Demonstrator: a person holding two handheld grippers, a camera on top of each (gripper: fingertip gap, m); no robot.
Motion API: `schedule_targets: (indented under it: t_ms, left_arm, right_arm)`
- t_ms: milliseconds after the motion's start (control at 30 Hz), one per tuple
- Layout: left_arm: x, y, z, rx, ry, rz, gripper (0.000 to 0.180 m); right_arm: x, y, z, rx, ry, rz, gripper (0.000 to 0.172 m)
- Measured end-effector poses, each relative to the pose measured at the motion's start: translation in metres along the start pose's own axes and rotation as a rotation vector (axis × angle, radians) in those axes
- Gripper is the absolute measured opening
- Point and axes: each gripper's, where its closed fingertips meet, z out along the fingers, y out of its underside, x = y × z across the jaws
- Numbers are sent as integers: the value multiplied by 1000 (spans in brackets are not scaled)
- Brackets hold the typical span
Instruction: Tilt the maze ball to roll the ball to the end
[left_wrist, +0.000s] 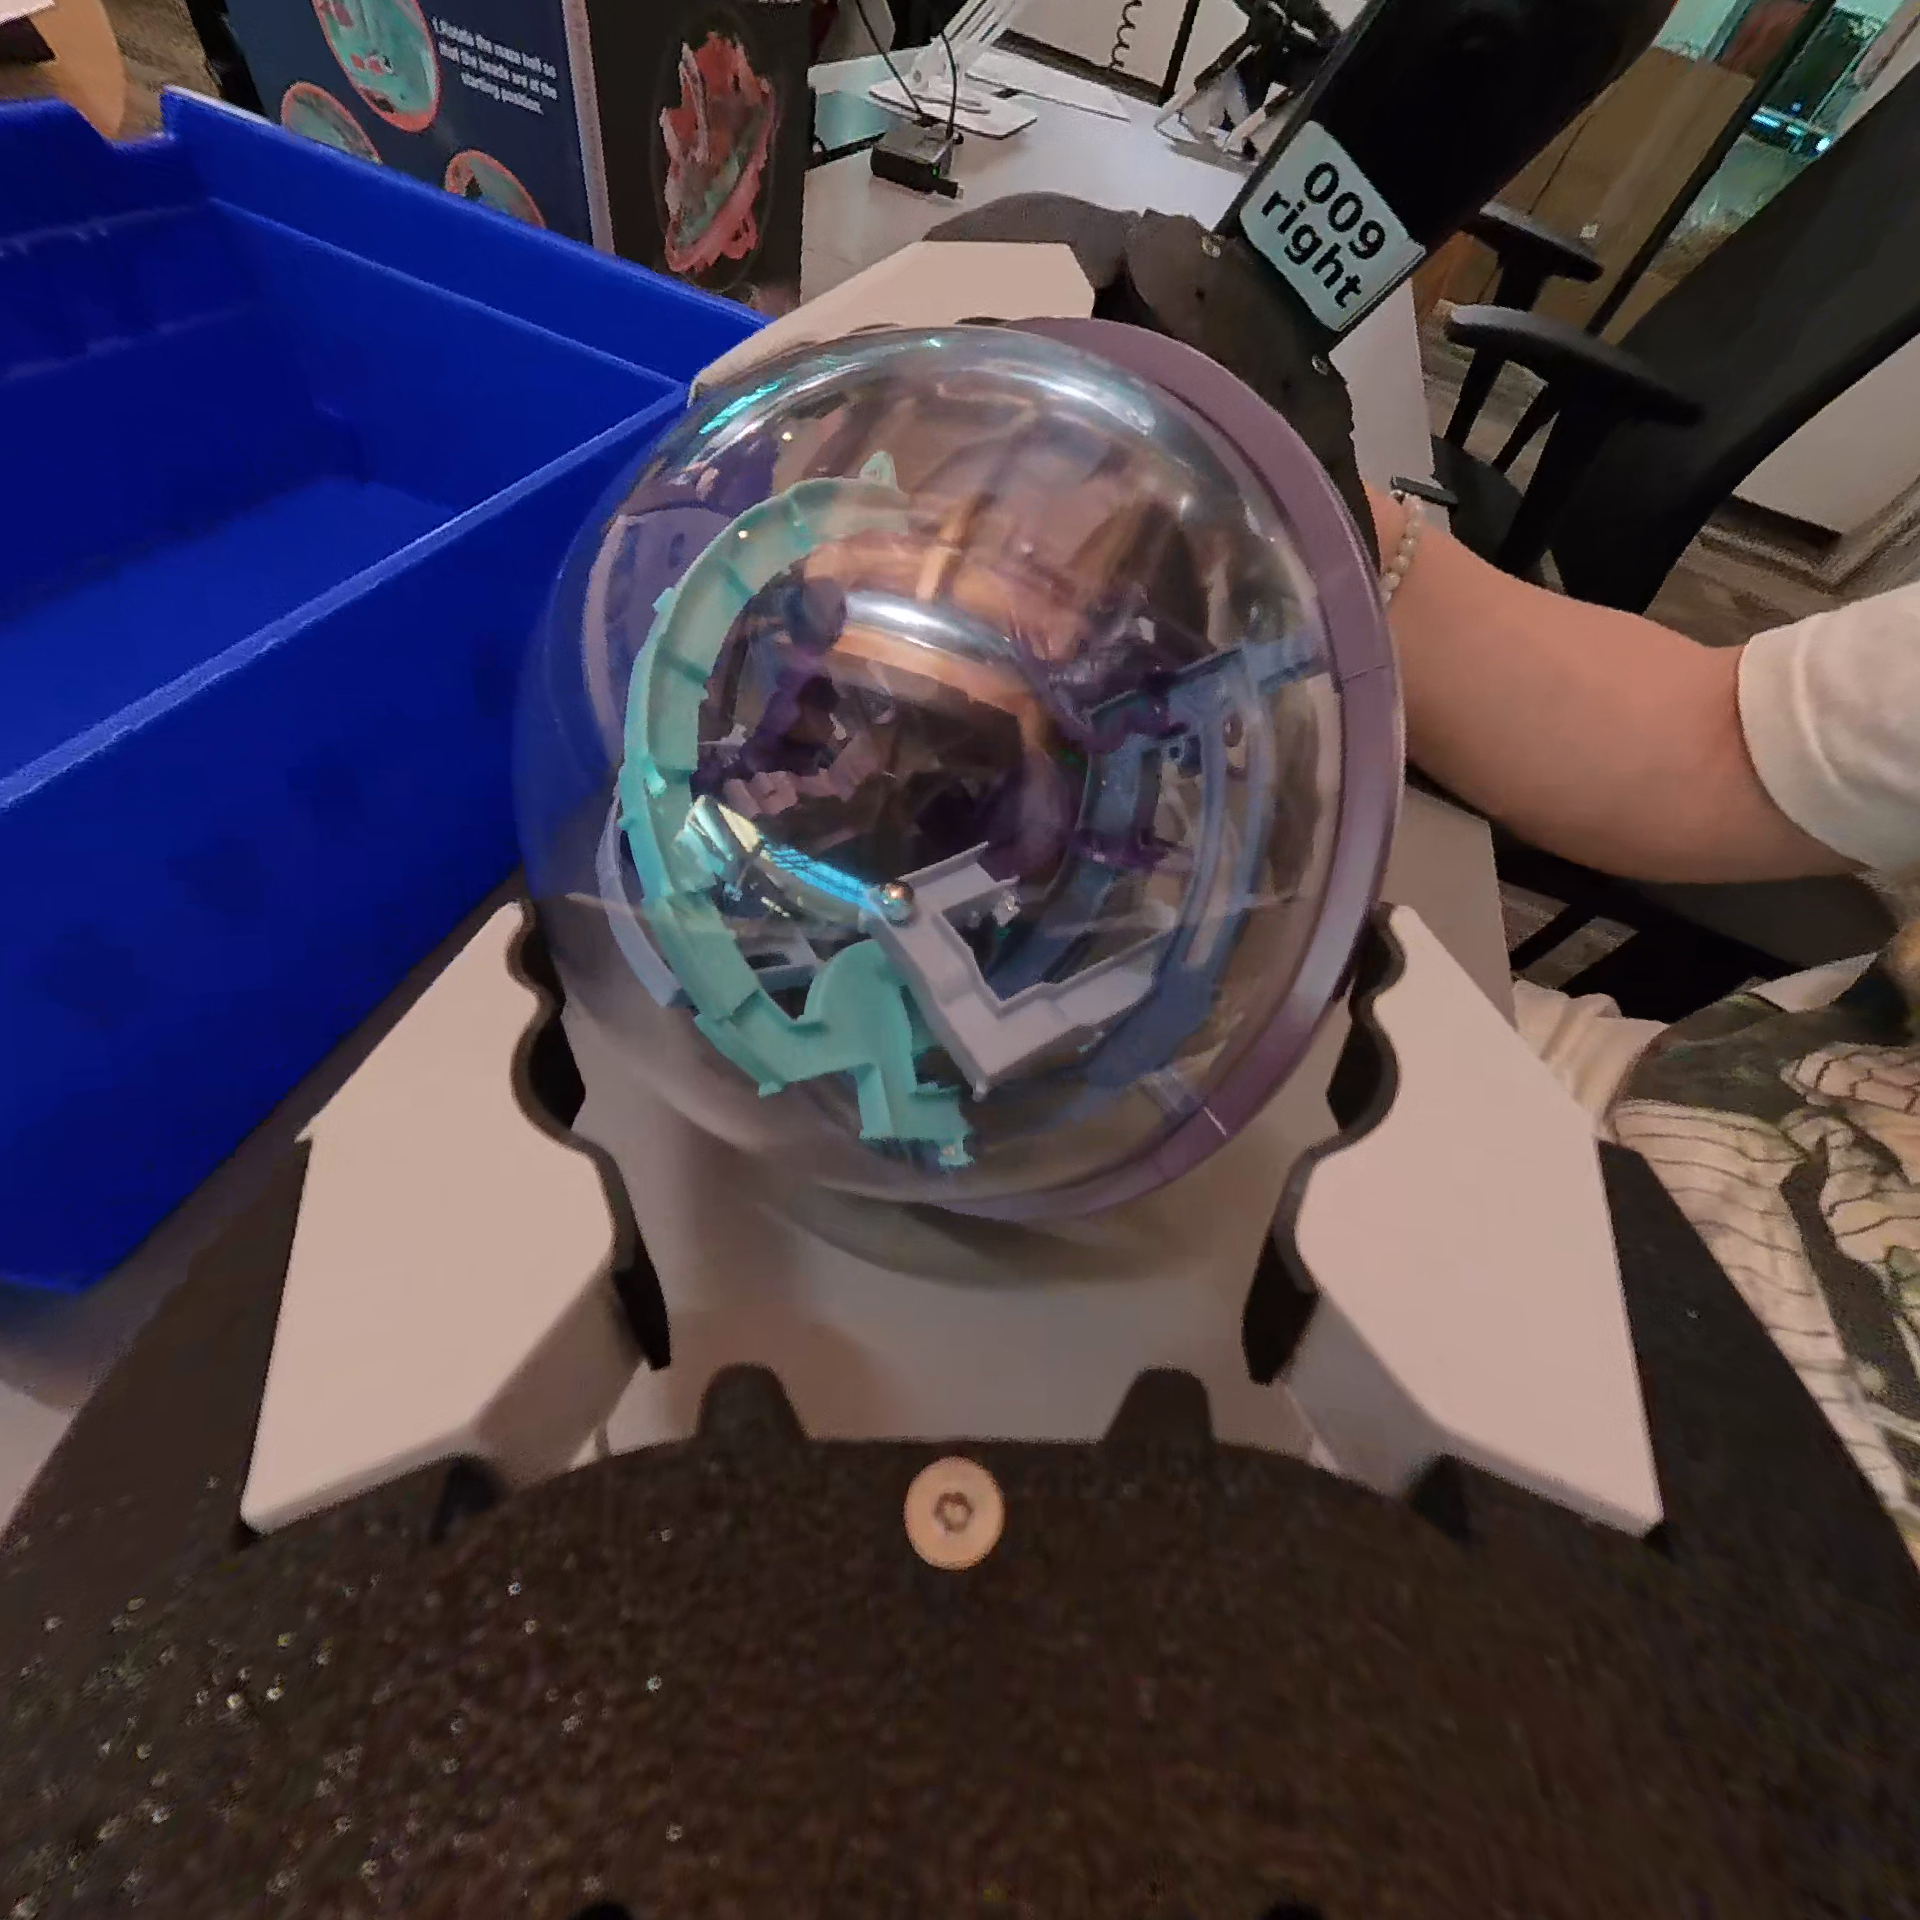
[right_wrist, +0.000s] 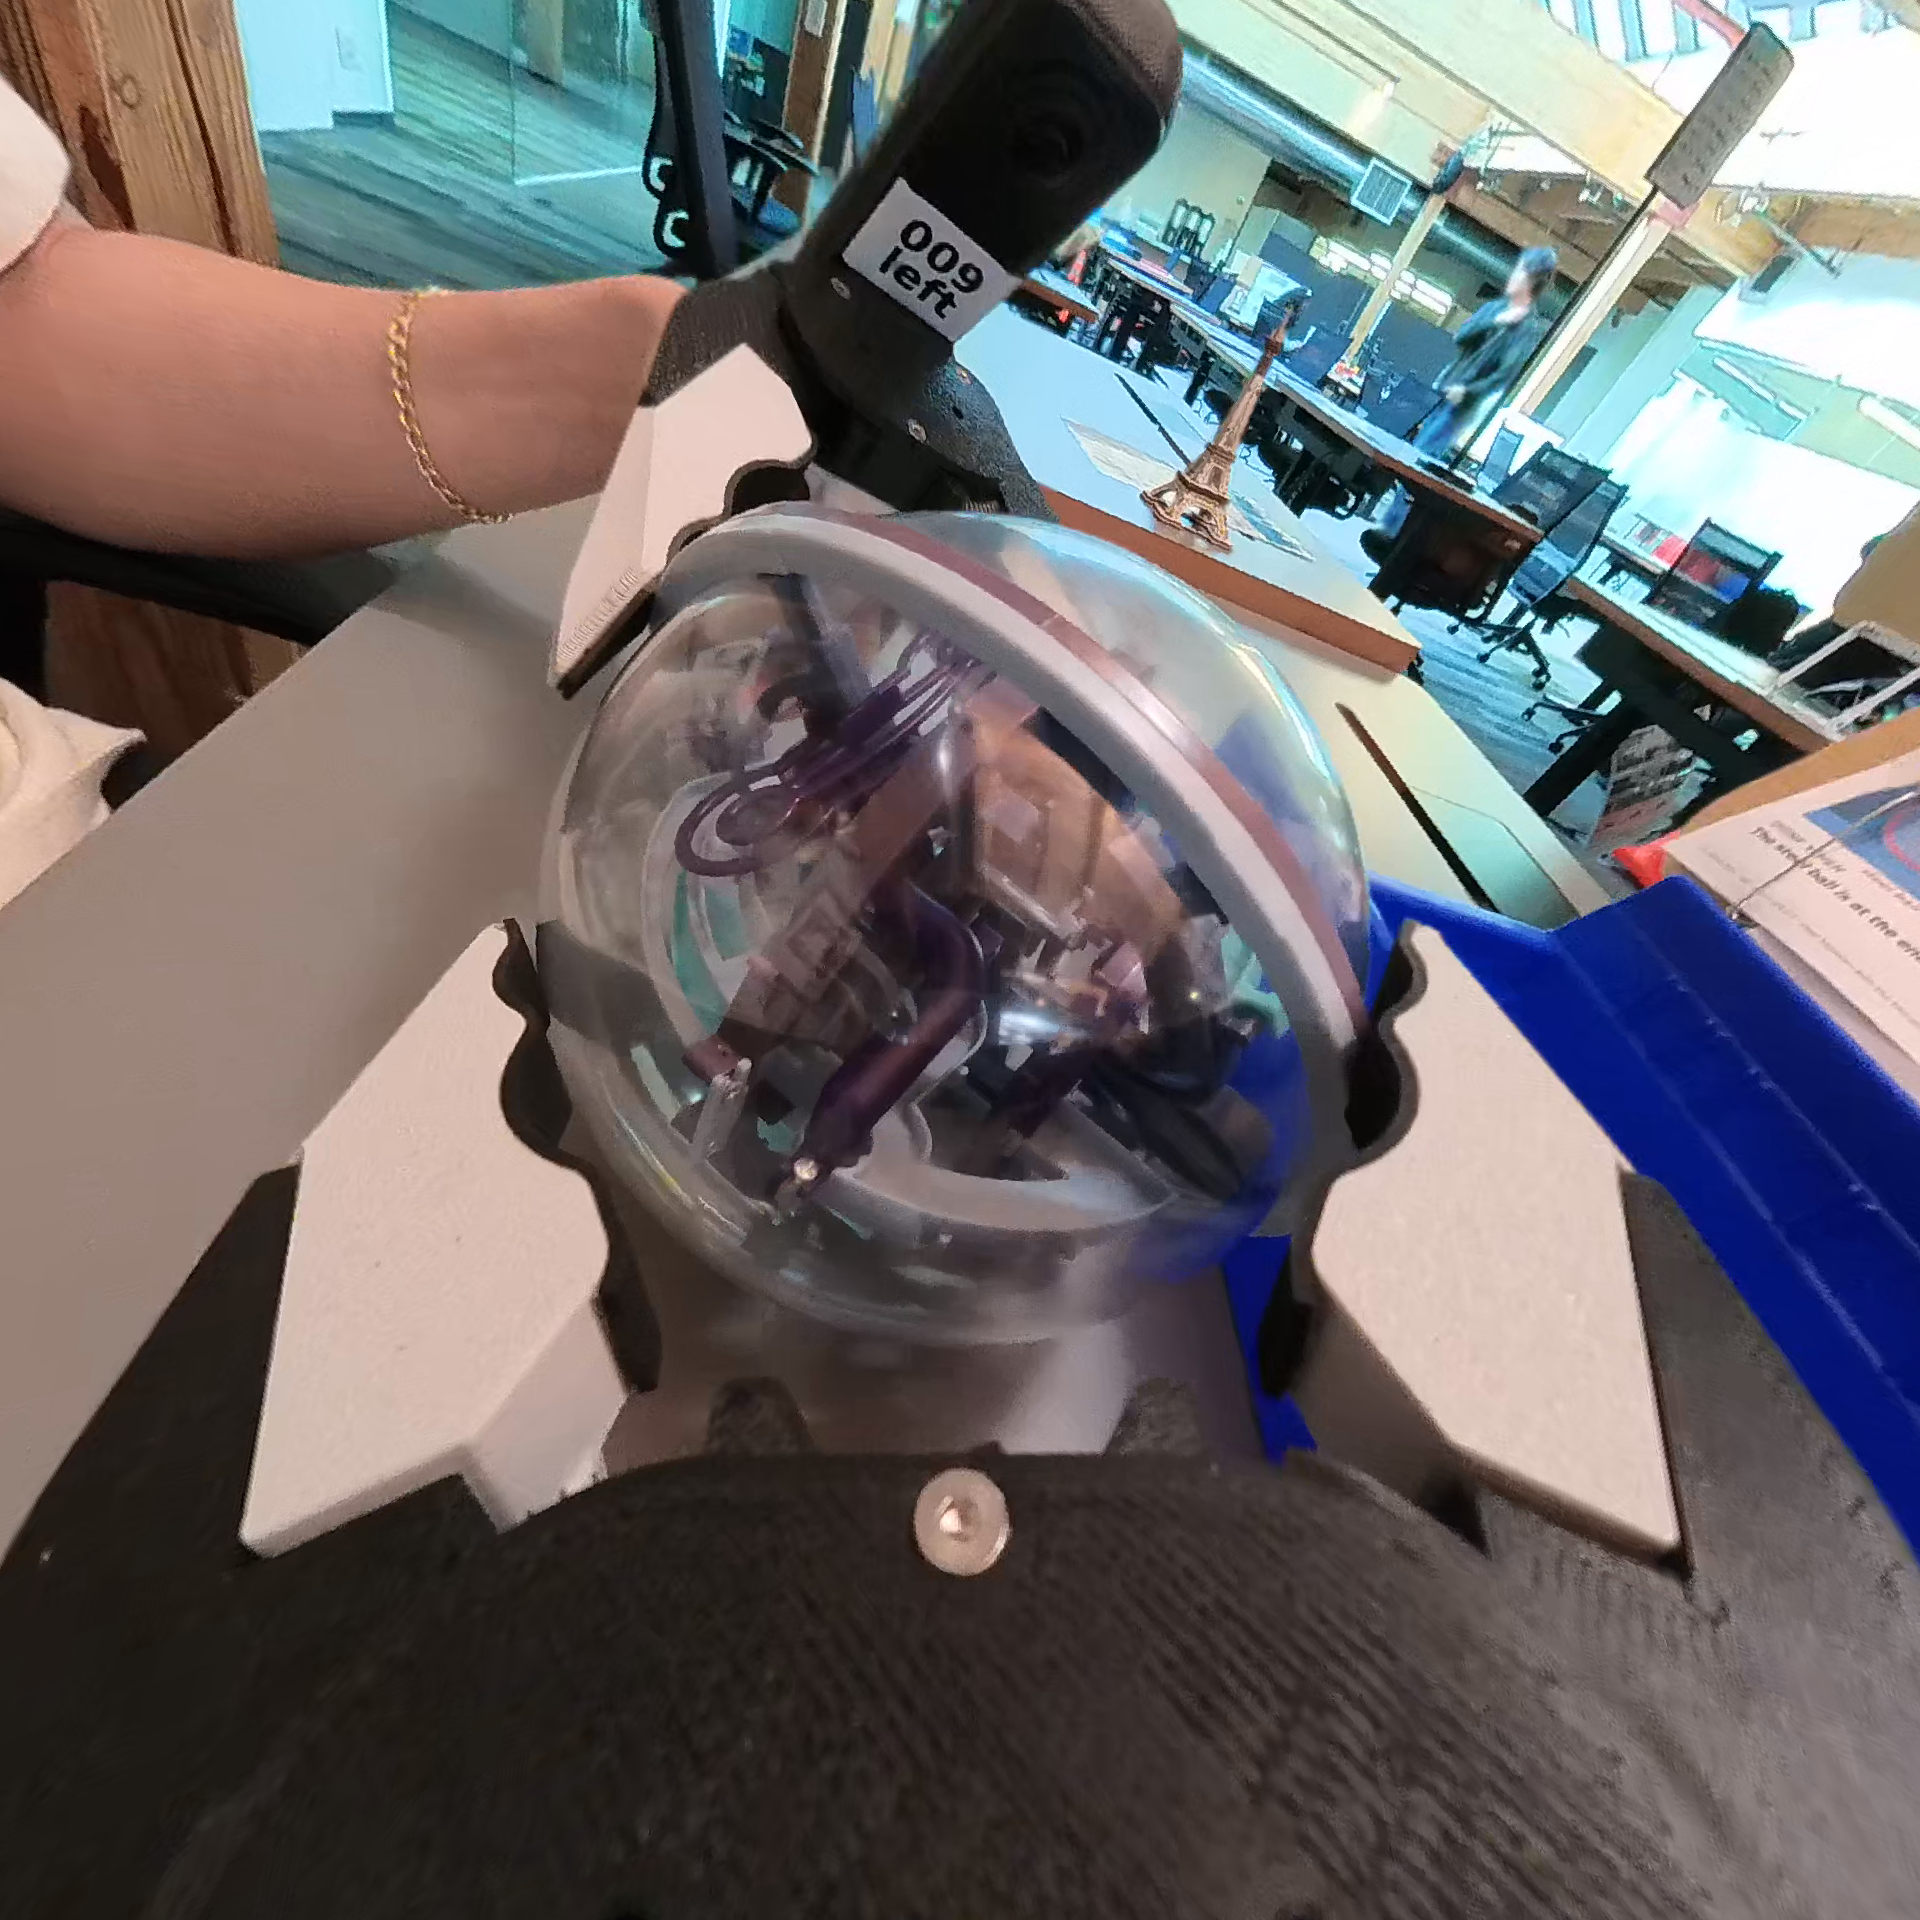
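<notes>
The maze ball (left_wrist: 966, 769) is a clear sphere with a purple-grey rim, with teal, grey and purple tracks inside. It is held up over the white table (left_wrist: 1455, 883), tilted. A small steel ball (left_wrist: 896, 902) sits on a grey track near the middle. My left gripper (left_wrist: 951, 997) has its two wide fingers pressed on the sphere's sides. My right gripper (right_wrist: 945, 1039) grips the same maze ball (right_wrist: 935, 914) from the opposite side. Each gripper also shows behind the sphere in the other's view: the right one in the left wrist view (left_wrist: 1226, 312), the left one in the right wrist view (right_wrist: 883, 343).
A blue plastic bin (left_wrist: 260, 623) stands on the table beside the sphere and also shows in the right wrist view (right_wrist: 1714, 1091). A dark printed box (left_wrist: 468, 104) stands behind it. A small tower model (right_wrist: 1226, 447) stands farther back. The person's arm (left_wrist: 1610, 727) reaches in.
</notes>
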Motion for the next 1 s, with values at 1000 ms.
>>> schedule_targets:
  t_ms: [1000]
  left_arm:
    - [-8,16,-2,-68,-27,141,146]
  right_arm:
    - [6,-24,9,113,68,-12,143]
